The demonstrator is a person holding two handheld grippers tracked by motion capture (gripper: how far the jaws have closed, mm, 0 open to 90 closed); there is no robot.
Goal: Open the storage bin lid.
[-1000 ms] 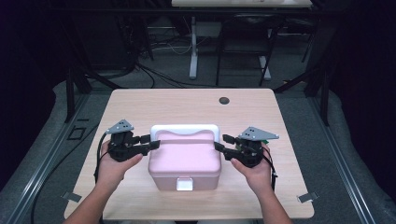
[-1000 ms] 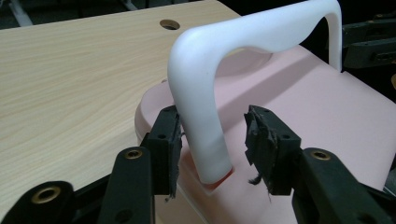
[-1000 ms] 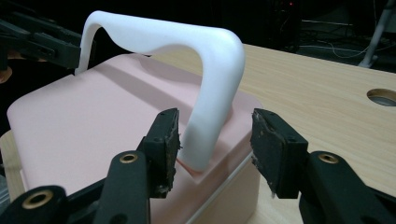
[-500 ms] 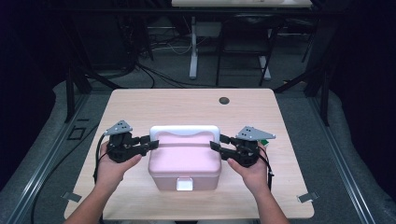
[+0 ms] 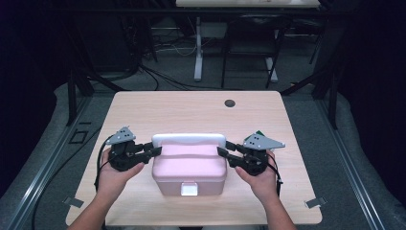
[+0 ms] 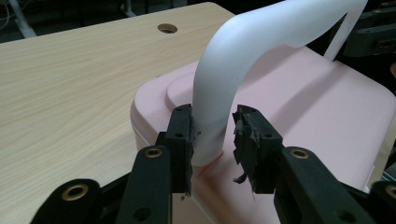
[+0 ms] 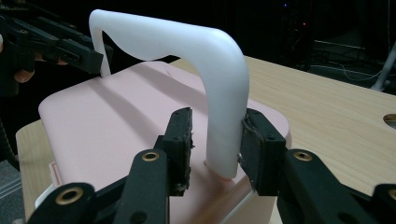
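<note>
Both gripper views: fingers (image 6: 184,135) straddle handle (image 6: 224,70)

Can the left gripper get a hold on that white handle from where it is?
Probably yes. The left gripper already straddles the white handle at its foot on the pink box; its jaws have just been closing, one pad touching and a small gap on the other side. Nothing blocks it.

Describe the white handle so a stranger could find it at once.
On the wooden table sits a pink box near the front edge. Arching over its lid from side to side is the white handle, the one white hoop there, raised upright.
</note>
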